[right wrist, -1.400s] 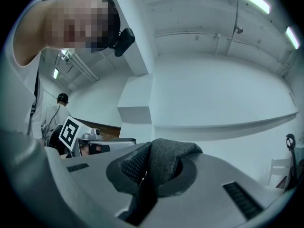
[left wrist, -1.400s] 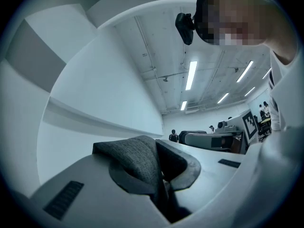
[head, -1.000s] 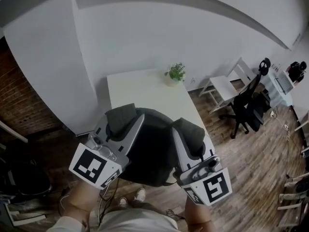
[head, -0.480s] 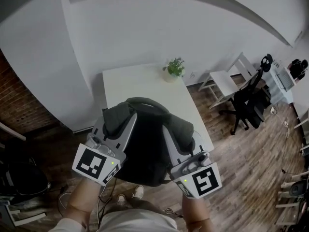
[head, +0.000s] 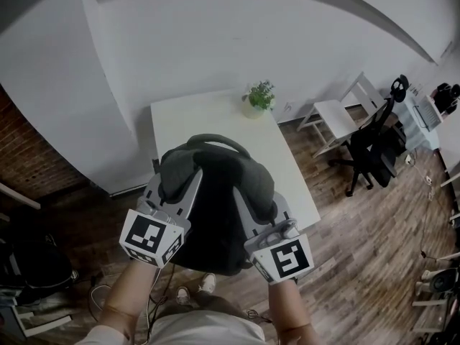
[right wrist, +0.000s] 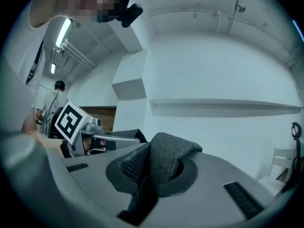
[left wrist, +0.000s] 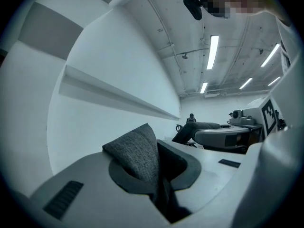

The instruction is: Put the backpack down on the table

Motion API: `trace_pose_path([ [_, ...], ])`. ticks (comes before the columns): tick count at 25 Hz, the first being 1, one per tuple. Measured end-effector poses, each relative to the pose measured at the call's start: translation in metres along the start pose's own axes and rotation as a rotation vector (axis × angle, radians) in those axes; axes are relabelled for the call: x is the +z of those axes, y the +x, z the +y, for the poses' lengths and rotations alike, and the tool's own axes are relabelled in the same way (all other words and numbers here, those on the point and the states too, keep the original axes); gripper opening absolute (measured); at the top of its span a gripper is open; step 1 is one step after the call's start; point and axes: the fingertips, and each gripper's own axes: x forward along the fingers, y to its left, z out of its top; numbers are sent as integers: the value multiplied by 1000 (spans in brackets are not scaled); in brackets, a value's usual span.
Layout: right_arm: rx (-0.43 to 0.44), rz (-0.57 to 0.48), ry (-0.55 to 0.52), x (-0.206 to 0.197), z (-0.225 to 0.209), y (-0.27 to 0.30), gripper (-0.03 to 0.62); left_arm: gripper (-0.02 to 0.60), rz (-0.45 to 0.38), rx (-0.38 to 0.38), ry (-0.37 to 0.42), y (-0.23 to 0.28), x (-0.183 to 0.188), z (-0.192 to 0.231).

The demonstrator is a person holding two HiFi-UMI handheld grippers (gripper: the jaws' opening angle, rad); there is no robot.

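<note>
Now: dark backpack (head: 215,214) hangs betw. both tongs over near end of white tabletop (head: 208,117); contact w/ top unclear. Left tongs (left wrist: 154,184) clamped on grey left strap (left wrist: 135,153), right tongs (right wrist: 147,184) clamped on right strap (right wrist: 166,160). Potted plant (head: 260,99) at far edge.

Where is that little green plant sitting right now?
In the head view, the potted plant stands on the white table at its far right corner, near the wall, beyond the dark backpack.
</note>
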Motion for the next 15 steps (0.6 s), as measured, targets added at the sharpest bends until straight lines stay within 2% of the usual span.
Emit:
trace_pose_path([
  [3, -19, -9, -50, -4, 1, 2, 54, 48, -1, 8, -4, 1, -7, -1],
  [6, -29, 35, -79, -16, 1, 0, 54, 48, 19, 9, -15, 3, -15, -2],
  [11, -38, 117, -75, -44, 0, -4, 54, 49, 55, 5, -36, 4, -31, -4],
  [15, -46, 182, -27, -66, -2, 1, 55, 68, 99, 5, -57, 8, -50, 0],
])
